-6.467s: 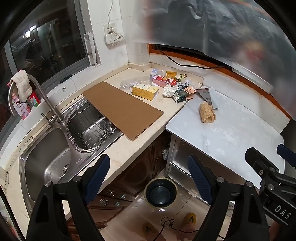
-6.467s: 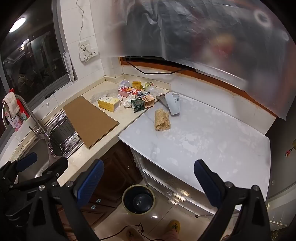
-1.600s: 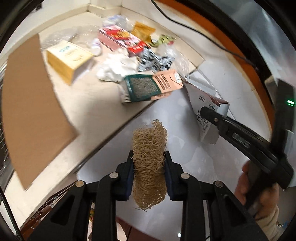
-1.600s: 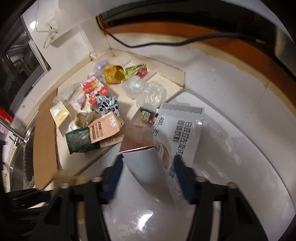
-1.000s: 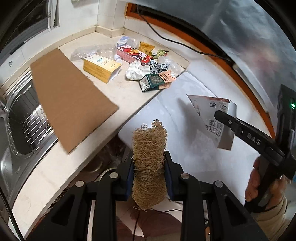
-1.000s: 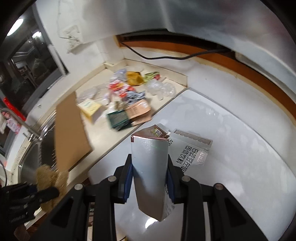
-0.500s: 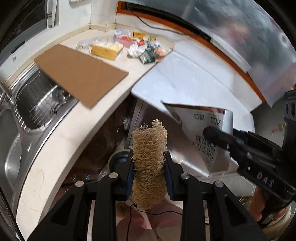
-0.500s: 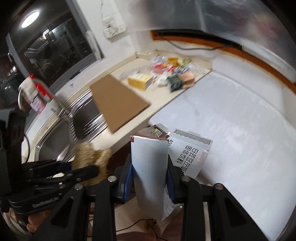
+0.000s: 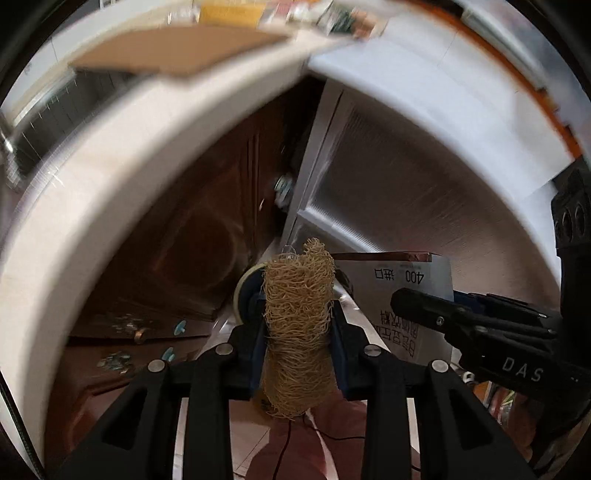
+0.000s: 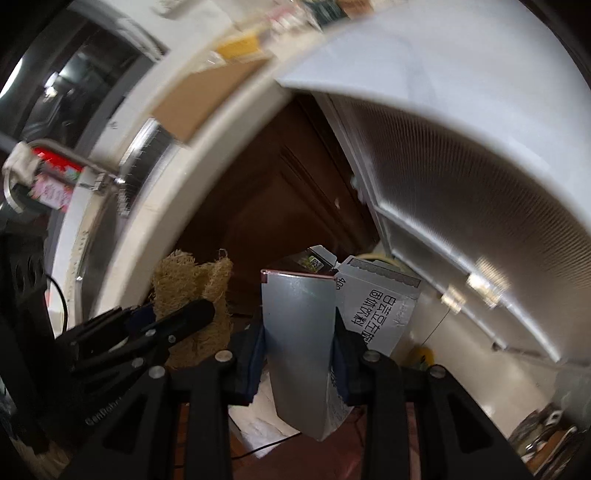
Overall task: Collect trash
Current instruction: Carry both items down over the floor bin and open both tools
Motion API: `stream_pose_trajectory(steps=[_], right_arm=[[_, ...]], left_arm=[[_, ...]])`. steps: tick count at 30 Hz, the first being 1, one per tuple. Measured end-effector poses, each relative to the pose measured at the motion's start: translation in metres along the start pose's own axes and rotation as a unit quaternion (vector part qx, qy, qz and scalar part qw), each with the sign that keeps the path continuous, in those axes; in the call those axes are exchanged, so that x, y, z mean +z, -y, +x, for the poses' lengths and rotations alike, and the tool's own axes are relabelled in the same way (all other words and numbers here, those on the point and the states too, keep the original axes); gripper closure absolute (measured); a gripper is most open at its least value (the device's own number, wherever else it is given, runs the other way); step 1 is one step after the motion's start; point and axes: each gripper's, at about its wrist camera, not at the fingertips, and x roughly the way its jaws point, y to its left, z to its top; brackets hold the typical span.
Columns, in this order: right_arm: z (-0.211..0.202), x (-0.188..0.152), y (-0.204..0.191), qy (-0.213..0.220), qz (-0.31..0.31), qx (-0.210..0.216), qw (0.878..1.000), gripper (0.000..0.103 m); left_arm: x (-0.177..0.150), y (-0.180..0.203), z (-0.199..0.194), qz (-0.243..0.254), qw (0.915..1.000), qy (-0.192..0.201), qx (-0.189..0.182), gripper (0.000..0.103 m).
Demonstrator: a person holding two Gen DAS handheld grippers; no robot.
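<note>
My left gripper (image 9: 297, 314) is shut on a tan fibrous scrub roll (image 9: 297, 332), which stands upright between the pads. My right gripper (image 10: 298, 343) is shut on a flattened grey drink carton (image 10: 299, 332) with printed text on its side. Both grippers hang side by side below the counter edge and point steeply down. The round bin's pale rim (image 9: 242, 291) peeks out just behind the roll; behind the carton the bin rim (image 10: 376, 256) shows again. The carton (image 9: 402, 280) and right gripper (image 9: 443, 314) appear at the right of the left wrist view. The roll (image 10: 192, 280) appears at the left of the right wrist view.
The pale counter edge (image 9: 110, 184) arcs overhead, with the cardboard sheet (image 9: 177, 55) and remaining wrappers (image 9: 332, 14) on top. A dark brown cabinet door (image 9: 207, 229) and a ribbed white cabinet front (image 9: 388, 177) stand close behind the bin. A thin cable and a foot lie below.
Both grippers have sunk from above the counter to below its edge, close to the bin on the floor. Each keeps its hold on its item. The view is blurred by the motion.
</note>
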Motion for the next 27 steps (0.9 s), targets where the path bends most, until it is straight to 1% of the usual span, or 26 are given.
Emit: stream_pose_trajectory(steps=[3,7,10,13,16,18,19,21,22,24,26,27], right_arm=[[0.058,-0.006,0.024,-0.014,0.006,-0.011,1.0,0.071],[0.125,-0.012,0.054,-0.028,0.015,-0.007,0.999,0.071],[0.173,-0.013,0.077,-0.041,0.024,-0.01,0.999,0.071],[0.215,-0.011,0.091,-0.05,0.021,-0.017,0.998,0.071],[0.245,-0.007,0.098,-0.058,0.014,-0.022,0.998,0.07],[0.261,-0.004,0.103,-0.066,0.013,-0.02,0.998,0.07],[0.266,-0.003,0.106,-0.071,0.013,-0.02,0.997,0.07],[0.274,-0.001,0.109,-0.08,0.014,-0.017,0.997,0.067],[0.274,-0.001,0.109,-0.081,0.014,-0.018,0.996,0.066],[0.271,0.0,0.109,-0.077,0.011,-0.022,0.997,0.056],[0.264,0.001,0.106,-0.069,0.006,-0.024,0.997,0.053],[0.26,0.002,0.104,-0.066,0.001,-0.024,0.998,0.052]], left_arm=[[-0.009,-0.014,0.06,-0.019,0.9996,-0.021,0.001,0.074],[-0.018,-0.027,0.133,-0.033,0.9987,-0.04,0.003,0.074],[-0.023,-0.034,0.18,-0.034,0.9983,-0.044,0.014,0.071],[-0.027,-0.038,0.217,-0.03,0.9981,-0.047,0.025,0.067],[-0.025,-0.043,0.242,-0.032,0.9975,-0.052,0.035,0.061],[-0.024,-0.048,0.253,-0.034,0.997,-0.057,0.04,0.05],[-0.024,-0.051,0.257,-0.036,0.9965,-0.061,0.044,0.047],[-0.025,-0.058,0.263,-0.043,0.9956,-0.073,0.039,0.04],[-0.026,-0.061,0.265,-0.049,0.995,-0.081,0.031,0.039],[-0.026,-0.066,0.265,-0.058,0.994,-0.089,0.026,0.038],[-0.028,-0.069,0.261,-0.061,0.9936,-0.091,0.027,0.038],[-0.028,-0.07,0.258,-0.061,0.9938,-0.088,0.028,0.038]])
